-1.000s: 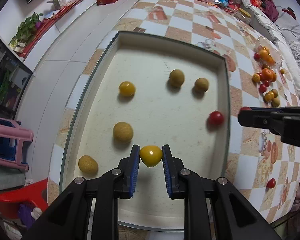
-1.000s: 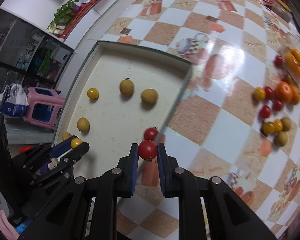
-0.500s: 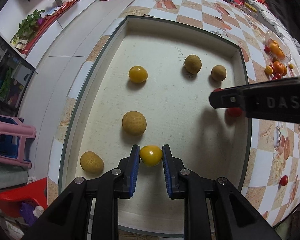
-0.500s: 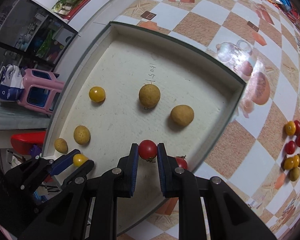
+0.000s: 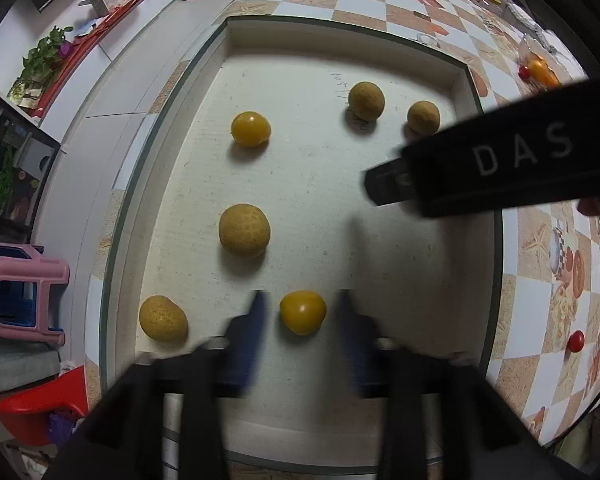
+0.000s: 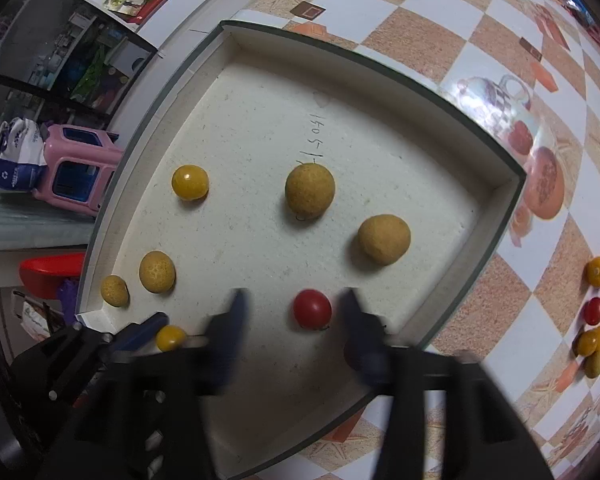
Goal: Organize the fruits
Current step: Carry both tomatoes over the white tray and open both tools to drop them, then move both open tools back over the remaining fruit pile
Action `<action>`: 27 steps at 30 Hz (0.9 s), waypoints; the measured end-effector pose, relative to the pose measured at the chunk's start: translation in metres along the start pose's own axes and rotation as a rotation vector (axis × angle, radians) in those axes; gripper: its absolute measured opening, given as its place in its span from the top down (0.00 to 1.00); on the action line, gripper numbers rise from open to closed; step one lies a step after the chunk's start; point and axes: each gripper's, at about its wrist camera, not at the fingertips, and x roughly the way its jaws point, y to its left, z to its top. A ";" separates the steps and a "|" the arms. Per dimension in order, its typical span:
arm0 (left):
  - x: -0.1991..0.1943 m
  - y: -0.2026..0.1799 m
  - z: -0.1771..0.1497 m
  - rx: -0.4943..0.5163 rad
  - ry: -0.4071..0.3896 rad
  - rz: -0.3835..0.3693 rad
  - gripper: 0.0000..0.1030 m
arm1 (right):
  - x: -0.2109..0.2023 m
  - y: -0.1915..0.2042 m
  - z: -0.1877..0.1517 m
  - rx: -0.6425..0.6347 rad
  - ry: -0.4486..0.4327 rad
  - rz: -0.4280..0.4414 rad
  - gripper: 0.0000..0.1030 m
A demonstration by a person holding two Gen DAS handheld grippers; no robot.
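2 tools gape: left (image 5: pixel 300 320) around yellow tomato (image 5: pixel 302 311), right (image 6: pixel 292 320) around red tomato (image 6: pixel 312 309).

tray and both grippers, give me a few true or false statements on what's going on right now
1. The left gripper is shut on the yellow tomato. False: its jaws stand open, with gaps on both sides of the fruit.
2. The right gripper is open around the red tomato. True.
3. The red tomato lies outside the tray, on the tablecloth. False: it sits on the tray floor, near the right wall.
4. Four brown longans are in the tray. True: two at the far side, two near the left wall.
5. More fruit waits on the tablecloth, right of the tray. True.
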 end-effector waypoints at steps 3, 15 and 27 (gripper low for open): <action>-0.007 -0.002 -0.002 0.015 -0.042 0.018 0.25 | -0.002 0.002 0.002 0.004 -0.014 0.005 0.21; -0.014 -0.008 -0.002 0.061 -0.023 0.041 0.24 | -0.049 -0.024 -0.002 0.066 -0.123 0.103 0.06; -0.050 -0.062 0.019 0.184 -0.099 -0.012 0.24 | -0.128 -0.139 -0.075 0.330 -0.266 0.030 0.03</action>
